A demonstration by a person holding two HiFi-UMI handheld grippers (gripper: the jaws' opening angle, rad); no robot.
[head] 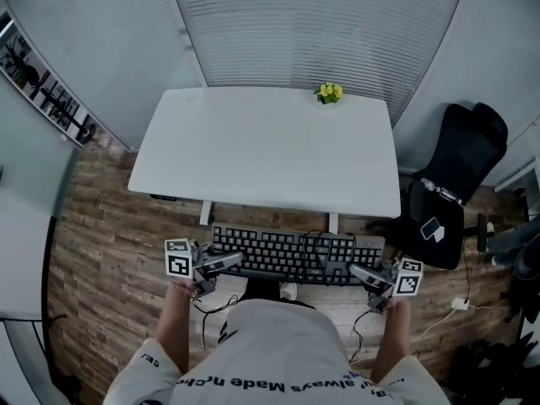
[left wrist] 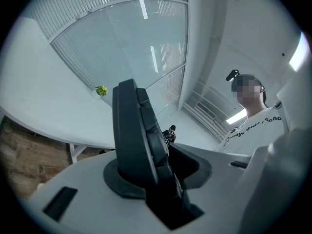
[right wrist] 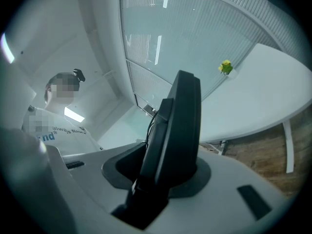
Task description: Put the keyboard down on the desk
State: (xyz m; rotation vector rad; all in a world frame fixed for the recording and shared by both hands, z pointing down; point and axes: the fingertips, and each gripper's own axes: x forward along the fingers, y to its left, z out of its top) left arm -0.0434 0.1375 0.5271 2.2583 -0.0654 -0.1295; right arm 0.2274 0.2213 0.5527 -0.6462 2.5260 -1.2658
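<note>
A black keyboard [head: 295, 253] is held level in the air just in front of the white desk [head: 270, 154], close to the person's body. My left gripper [head: 226, 261] is shut on the keyboard's left end, which shows edge-on [left wrist: 139, 135] in the left gripper view. My right gripper [head: 361, 272] is shut on the right end, also seen edge-on [right wrist: 175, 130] between the jaws. A cable hangs from the keyboard's middle.
A small yellow-green plant [head: 329, 93] stands at the desk's far edge. A black office chair [head: 451, 197] is to the right of the desk. Glass walls with blinds stand behind. The floor is wood, with a white cable [head: 456, 305] lying at the right.
</note>
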